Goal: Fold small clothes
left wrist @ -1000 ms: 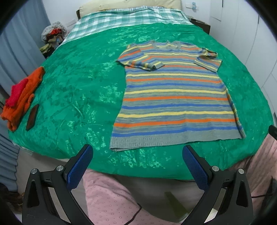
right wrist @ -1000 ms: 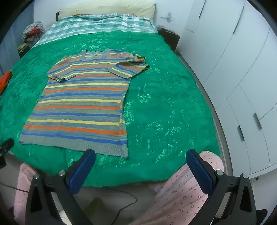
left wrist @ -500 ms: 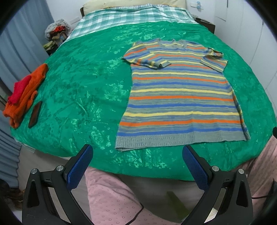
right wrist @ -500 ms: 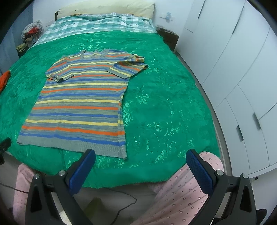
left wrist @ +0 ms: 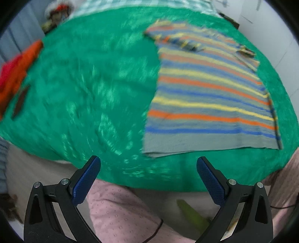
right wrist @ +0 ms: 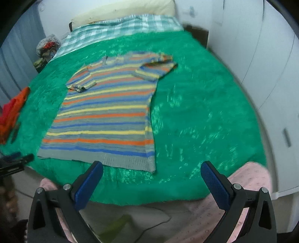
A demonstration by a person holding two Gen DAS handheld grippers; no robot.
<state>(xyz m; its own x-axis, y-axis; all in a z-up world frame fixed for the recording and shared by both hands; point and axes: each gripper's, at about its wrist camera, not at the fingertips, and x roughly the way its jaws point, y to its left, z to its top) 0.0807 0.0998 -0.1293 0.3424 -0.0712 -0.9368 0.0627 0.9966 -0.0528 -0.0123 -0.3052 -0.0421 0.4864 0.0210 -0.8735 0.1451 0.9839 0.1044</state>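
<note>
- Holding both sets of jaws wide apart, gripping nothing: my left gripper (left wrist: 148, 165) and my right gripper (right wrist: 151, 171) hang off the foot edge of the bed, clear of the cloth.
- Striped shirt (right wrist: 110, 114) lies flat on the green bedspread (right wrist: 196, 115), collar toward the head of the bed, hem toward me. Stripes run grey, blue, orange and yellow.
- Both short sleeves are turned inward over the chest; the body is spread out in one flat layer.
- From the left wrist view the shirt (left wrist: 209, 95) sits ahead and to the right of my left jaws, its grey hem band near the foot edge of the bedspread (left wrist: 89, 89).
- From the right wrist view the hem's right corner lies between my two blue pads (right wrist: 88, 184), just beyond their tips.
- Orange and red clothing (left wrist: 14, 74) is heaped at the left edge of the bed, well apart from the shirt; a dark flat item (left wrist: 19, 102) lies just beside it.
- Checked sheet (right wrist: 119, 30) and a cream pillow (right wrist: 123, 8) occupy the head of the bed.
- White wardrobe doors (right wrist: 265, 61) stand to the right of the bed.
- Writing, brands, labels: none legible; both views are motion-blurred.
</note>
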